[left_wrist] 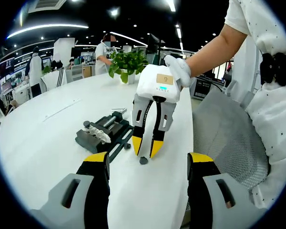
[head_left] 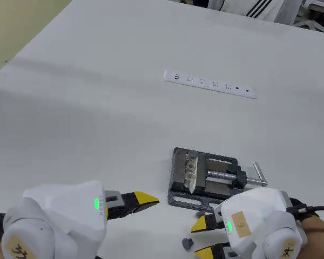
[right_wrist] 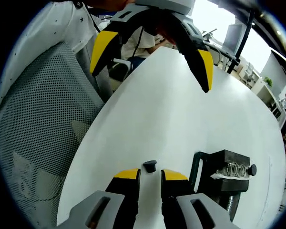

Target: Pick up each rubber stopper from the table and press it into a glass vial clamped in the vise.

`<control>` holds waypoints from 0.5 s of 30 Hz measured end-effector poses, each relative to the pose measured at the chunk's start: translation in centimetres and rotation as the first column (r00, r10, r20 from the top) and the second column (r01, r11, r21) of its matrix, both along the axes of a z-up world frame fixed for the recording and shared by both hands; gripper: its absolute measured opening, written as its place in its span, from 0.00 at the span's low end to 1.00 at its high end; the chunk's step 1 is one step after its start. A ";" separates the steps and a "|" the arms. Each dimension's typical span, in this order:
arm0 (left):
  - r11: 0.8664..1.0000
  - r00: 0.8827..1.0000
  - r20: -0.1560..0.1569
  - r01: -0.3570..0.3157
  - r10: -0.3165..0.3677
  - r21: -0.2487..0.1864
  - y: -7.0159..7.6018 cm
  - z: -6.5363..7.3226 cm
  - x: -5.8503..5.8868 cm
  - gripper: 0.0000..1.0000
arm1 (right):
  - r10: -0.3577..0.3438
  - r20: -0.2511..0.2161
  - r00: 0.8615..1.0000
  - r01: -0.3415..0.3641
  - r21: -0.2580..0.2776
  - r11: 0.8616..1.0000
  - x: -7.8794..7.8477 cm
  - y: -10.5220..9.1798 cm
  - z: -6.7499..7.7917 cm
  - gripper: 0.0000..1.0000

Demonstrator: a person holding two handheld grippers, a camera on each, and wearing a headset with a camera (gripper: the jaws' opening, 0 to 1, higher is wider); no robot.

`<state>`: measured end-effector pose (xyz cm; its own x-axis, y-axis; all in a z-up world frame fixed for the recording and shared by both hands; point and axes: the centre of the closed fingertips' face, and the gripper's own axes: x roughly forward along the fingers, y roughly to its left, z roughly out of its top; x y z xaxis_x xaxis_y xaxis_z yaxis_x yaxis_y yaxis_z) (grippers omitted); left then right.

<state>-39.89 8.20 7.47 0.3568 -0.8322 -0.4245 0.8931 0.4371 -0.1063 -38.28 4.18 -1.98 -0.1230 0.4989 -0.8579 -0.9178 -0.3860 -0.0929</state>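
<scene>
Lying dark and upright on the white table (head_left: 97, 108), the rubber stopper (right_wrist: 150, 166) sits just ahead of your right gripper (left_wrist: 146, 148), in line with the gap between its yellow tips; those jaws stand a little apart and grip nothing, with the tips just above the stopper and not touching it. The glass vials (head_left: 191, 170) sit in a row between the jaws of the black vise (head_left: 205, 190), near the stopper and on its far side from you; the vise's screw handle sticks out to your right.

Your left gripper (right_wrist: 155, 57) hangs well apart from the stopper with its jaws spread wide and empty.

For writing, you have a tan sticker marked "9" on the right gripper's white shell; both shells carry handwritten marks in the head view that cannot be read; a green light glows on each.

The table's near edge runs close behind the stopper, and a grey mesh chair (right_wrist: 43, 119) stands right against it, so room is tight on your side. Beyond the vise the top lies open as far as a white power strip (head_left: 210, 84); a potted plant (left_wrist: 127, 63) stands at the table's far end.
</scene>
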 end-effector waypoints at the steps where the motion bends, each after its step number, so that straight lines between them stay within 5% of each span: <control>1: 1.000 1.000 0.000 -0.002 0.002 -0.001 0.0 0.0 0.0 0.64 | 0.003 -0.001 1.000 -0.003 -0.002 1.000 0.0 0.0 -0.1 0.12; 15: 1.000 1.000 -0.002 -0.014 0.014 -0.007 0.3 -0.1 0.2 0.64 | 0.016 -0.011 1.000 -0.016 -0.017 1.000 0.0 0.2 -0.7 0.06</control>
